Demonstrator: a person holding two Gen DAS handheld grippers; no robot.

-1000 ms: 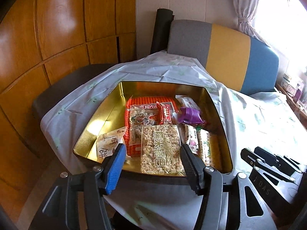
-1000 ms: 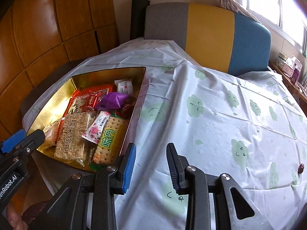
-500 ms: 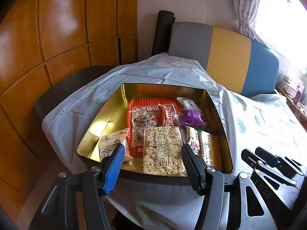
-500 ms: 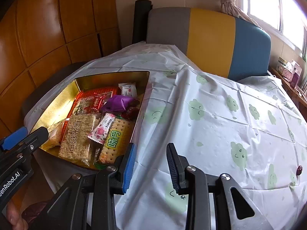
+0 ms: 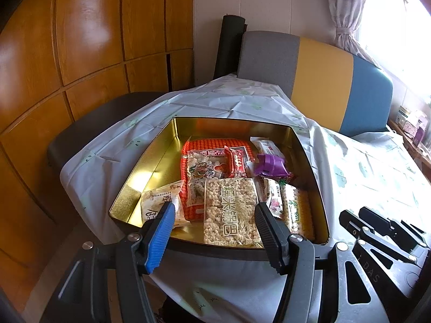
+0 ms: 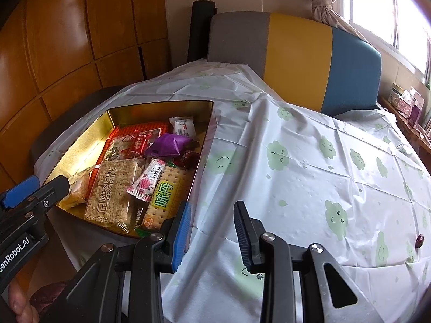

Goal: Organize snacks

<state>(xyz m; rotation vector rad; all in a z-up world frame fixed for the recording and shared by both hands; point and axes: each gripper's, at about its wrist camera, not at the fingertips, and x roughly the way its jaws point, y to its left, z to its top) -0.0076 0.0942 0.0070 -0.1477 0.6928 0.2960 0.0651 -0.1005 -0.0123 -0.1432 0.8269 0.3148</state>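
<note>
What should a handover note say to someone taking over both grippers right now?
Left gripper: open, empty, hanging over the near edge of the gold tin.
Right gripper: open, empty, over bare tablecloth just right of the tin.
Snacks: rice cracker pack, purple packet, biscuit pack and the others all lie inside the tin.
Done: the packets in view are gathered in the tin.
Left: one small dark red item sits alone near the tablecloth's right edge; I cannot tell what it is.
</note>
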